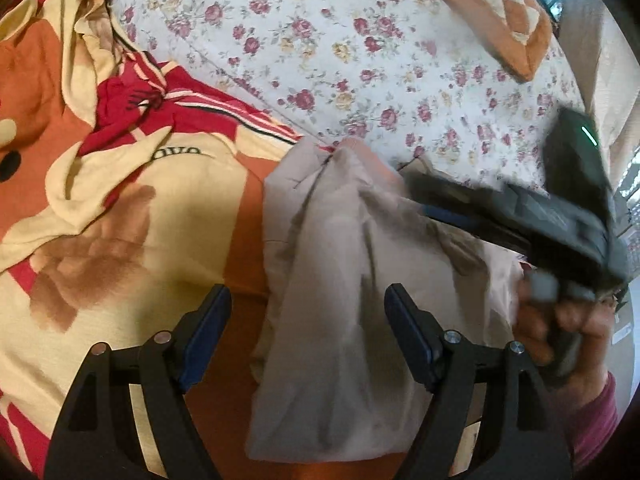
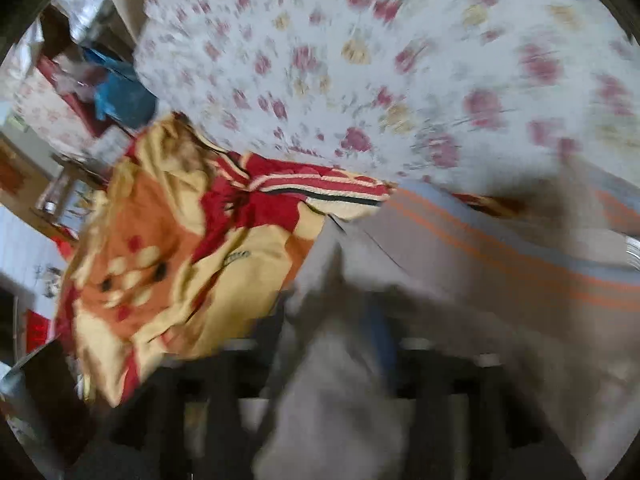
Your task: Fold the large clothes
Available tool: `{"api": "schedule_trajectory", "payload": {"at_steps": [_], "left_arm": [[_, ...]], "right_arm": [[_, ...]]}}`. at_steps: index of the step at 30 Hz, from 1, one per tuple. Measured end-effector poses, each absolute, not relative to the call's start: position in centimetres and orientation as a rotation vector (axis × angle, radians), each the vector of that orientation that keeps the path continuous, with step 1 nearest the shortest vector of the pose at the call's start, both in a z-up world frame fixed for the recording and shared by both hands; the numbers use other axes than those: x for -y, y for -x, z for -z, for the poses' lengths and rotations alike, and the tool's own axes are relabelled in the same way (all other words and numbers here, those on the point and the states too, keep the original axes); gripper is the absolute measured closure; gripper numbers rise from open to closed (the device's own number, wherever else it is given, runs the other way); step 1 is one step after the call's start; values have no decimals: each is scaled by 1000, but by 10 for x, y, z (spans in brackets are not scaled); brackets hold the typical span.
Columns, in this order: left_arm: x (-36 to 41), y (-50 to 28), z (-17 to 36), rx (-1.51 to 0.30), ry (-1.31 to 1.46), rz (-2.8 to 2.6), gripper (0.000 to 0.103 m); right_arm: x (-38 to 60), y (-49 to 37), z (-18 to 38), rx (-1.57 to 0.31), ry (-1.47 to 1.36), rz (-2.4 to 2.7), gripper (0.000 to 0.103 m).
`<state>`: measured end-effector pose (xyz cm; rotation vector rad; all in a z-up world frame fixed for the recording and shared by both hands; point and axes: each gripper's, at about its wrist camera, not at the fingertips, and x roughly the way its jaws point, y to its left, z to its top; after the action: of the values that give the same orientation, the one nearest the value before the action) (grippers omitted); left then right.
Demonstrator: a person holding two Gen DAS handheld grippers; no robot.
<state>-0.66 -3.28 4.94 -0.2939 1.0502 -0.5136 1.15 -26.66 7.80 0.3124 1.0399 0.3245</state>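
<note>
Visibly spread, the left gripper (image 1: 308, 320) hovers around the grey garment (image 1: 340, 280) on the bed (image 1: 360, 40), pads apart from it. Right gripper (image 2: 332, 344) blurs; grip unclear.

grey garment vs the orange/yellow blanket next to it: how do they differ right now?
The grey garment is plain apart from orange and blue stripes in the right wrist view; the orange and yellow blanket carries a big cartoon print with red patches. The garment is bunched into a narrow ridge between the left gripper's open fingers; the blanket spreads wide in loose rumples. Both lie on the floral sheet, the garment overlapping the blanket's edge.
</note>
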Motion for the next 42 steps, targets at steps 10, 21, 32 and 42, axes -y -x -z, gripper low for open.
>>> {"api": "schedule_trajectory", "payload": {"at_steps": [10, 21, 32, 42], "left_arm": [[63, 19, -43, -1032, 124, 450, 24], [80, 25, -52, -977, -16, 391, 23], [78, 31, -59, -991, 46, 372, 23], [59, 25, -49, -1092, 277, 384, 16]], "right_arm": [[451, 74, -56, -1048, -149, 251, 44], [473, 53, -26, -1028, -167, 348, 43], [454, 166, -68, -973, -171, 258, 38], [473, 189, -72, -930, -294, 237, 22]]}}
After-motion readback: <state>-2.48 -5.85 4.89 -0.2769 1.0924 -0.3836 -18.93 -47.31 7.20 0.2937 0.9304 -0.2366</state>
